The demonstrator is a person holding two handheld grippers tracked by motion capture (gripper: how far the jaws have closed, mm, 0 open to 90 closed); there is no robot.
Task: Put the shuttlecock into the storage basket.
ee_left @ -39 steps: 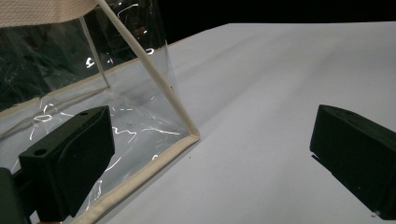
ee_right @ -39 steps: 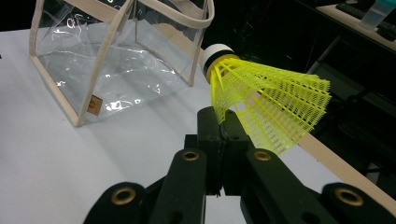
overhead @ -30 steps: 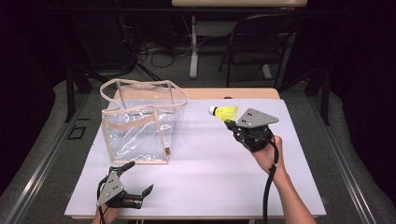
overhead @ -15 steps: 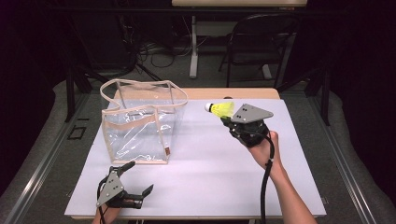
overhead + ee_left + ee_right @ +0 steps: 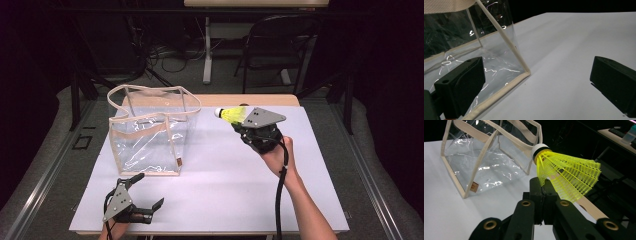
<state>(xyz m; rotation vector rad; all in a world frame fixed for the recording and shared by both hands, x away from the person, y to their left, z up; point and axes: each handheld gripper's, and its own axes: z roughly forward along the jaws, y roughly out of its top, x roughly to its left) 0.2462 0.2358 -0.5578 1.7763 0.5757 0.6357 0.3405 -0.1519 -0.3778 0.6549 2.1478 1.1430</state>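
A dark room with a chair and cables behind, and in front a white worktop (image 5: 225, 190) that carries a clear bag (image 5: 150, 132) with cream trim, standing open-topped at the left. The right gripper (image 5: 239, 122) holds a yellow shuttlecock (image 5: 231, 114) in the air above the worktop, its fingers (image 5: 541, 192) pressed together on the edge of the mesh skirt, white cork pointing toward the bag. Against the frames of a second ago, the shuttlecock has drifted a little leftward, from near the far right of the sheet toward the bag's side, while the grip looks the same throughout. The left gripper (image 5: 150, 192) rests low at the near edge, just in front of the bag, and has not shifted; its fingers (image 5: 461, 85) stand wide apart with nothing between them, one close to the bag's bottom corner. I judge this a carry toward the bag's mouth, barely begun: the shuttlecock is well apart from the rim and level with it or just above, so the hand likely must travel further left and rise before letting go
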